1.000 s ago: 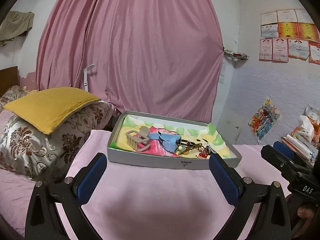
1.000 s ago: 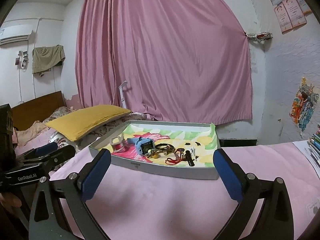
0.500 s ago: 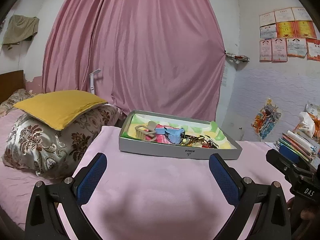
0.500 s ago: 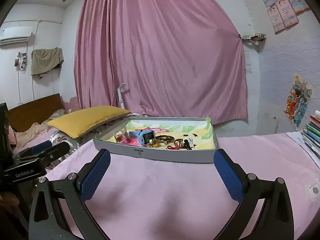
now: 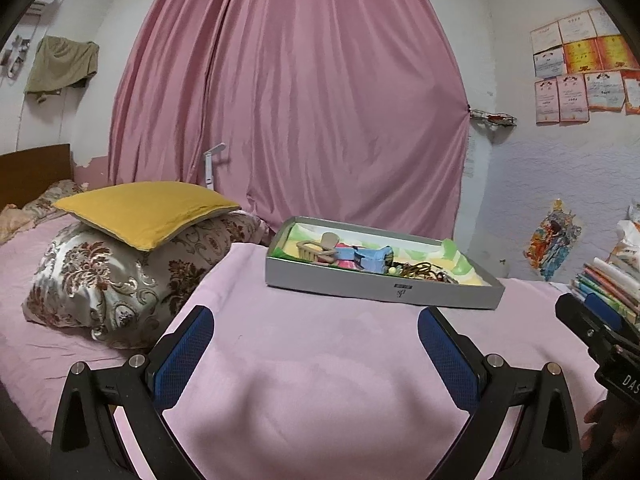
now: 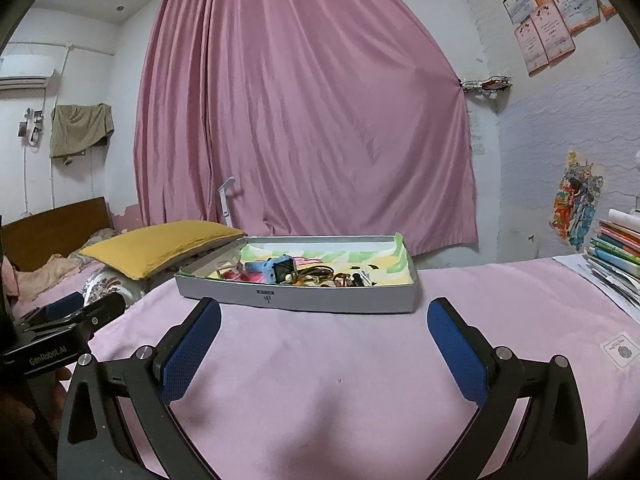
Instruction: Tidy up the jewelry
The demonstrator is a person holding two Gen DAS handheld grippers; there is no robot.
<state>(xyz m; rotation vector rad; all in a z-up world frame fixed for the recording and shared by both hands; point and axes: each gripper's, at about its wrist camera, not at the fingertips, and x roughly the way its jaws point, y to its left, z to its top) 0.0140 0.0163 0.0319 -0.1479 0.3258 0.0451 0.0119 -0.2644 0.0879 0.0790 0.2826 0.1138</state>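
A shallow grey box [image 5: 384,290] [image 6: 296,300] stands on the pink cloth ahead of both grippers. It holds a beige hair claw [image 5: 318,250], a blue watch [image 5: 374,259] [image 6: 276,270], and tangled bracelets and cords [image 5: 424,270] [image 6: 324,276]. My left gripper [image 5: 316,340] is open and empty, well short of the box. My right gripper [image 6: 324,332] is open and empty, just in front of the box's near wall. Each gripper shows at the edge of the other's view.
A yellow cushion [image 5: 148,208] on a patterned pillow [image 5: 120,276] lies to the left. A stack of books [image 6: 616,248] and papers sits at the right. A pink curtain [image 5: 296,100] hangs behind. A white label [image 6: 620,350] lies on the cloth.
Both grippers have drawn back and dropped lower, so the box looks farther and is seen more side-on. Both stay open and empty.
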